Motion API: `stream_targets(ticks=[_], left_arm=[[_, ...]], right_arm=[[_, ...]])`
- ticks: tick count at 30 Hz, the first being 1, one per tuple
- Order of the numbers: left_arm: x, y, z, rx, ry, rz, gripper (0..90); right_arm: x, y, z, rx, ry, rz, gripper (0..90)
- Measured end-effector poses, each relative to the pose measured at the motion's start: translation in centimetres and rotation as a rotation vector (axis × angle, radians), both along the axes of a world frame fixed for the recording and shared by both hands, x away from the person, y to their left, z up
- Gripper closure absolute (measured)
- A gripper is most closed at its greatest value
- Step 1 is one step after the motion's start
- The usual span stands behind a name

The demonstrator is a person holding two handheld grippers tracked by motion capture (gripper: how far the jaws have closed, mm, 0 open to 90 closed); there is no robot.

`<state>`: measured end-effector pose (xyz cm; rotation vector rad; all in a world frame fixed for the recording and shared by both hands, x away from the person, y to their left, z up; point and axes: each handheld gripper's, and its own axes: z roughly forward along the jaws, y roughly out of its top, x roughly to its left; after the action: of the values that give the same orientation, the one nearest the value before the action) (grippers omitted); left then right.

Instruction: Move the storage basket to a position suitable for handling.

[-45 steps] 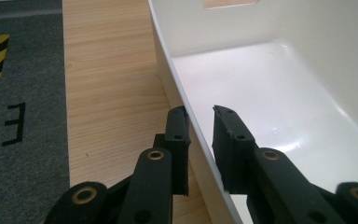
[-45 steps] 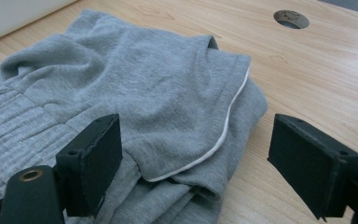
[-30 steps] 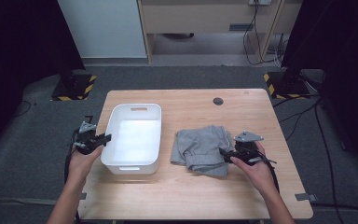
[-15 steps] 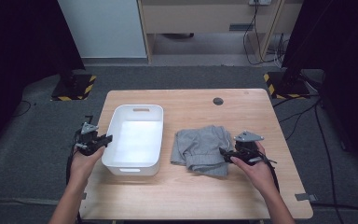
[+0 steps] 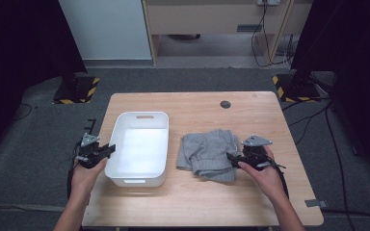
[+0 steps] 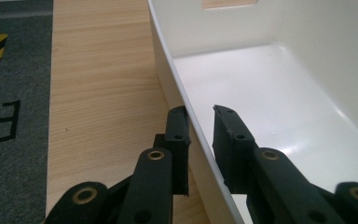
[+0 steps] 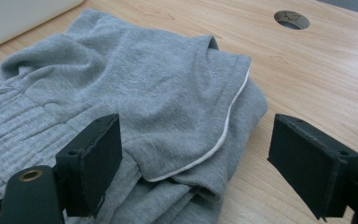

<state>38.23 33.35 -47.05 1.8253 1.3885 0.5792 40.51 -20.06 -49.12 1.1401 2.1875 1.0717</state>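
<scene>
On the wooden surface [image 5: 207, 197], left gripper [image 6: 200, 126] fingers pinched the white bin [image 5: 139, 149] wall; right gripper [image 7: 193, 154] fingers were spread over the grey sweatshorts [image 7: 135, 107] beside it. Grab deep, I'd say.

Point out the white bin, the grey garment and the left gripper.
white bin [image 5: 161, 144]: high view, on its right wall.
grey garment [image 7: 168, 98]: right gripper view, on the top fold.
left gripper [image 6: 200, 122]: left gripper view, between its fingertips, at the bin's wall.

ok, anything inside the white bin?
The white bin shows a bare white floor, nothing lying in it. The left tool straddles its side wall, one jaw inside. The near corner under that jaw is covered, so unknown.
</scene>
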Motion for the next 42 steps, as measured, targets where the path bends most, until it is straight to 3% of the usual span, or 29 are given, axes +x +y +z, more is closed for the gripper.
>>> stream_targets(ticks=[19, 42], left_arm=[[-1.3, -0.3, 0.0, 0.015, -0.008, -0.011, 75.4], [-2.6, -0.2, -0.1, -0.009, -0.006, -0.013, 75.1]], right_arm=[[0.1, -0.1, -0.1, 0.005, 0.003, -0.003, 17.2], [0.0, 0.0, 0.0, 0.006, 0.000, 0.000, 17.1]])
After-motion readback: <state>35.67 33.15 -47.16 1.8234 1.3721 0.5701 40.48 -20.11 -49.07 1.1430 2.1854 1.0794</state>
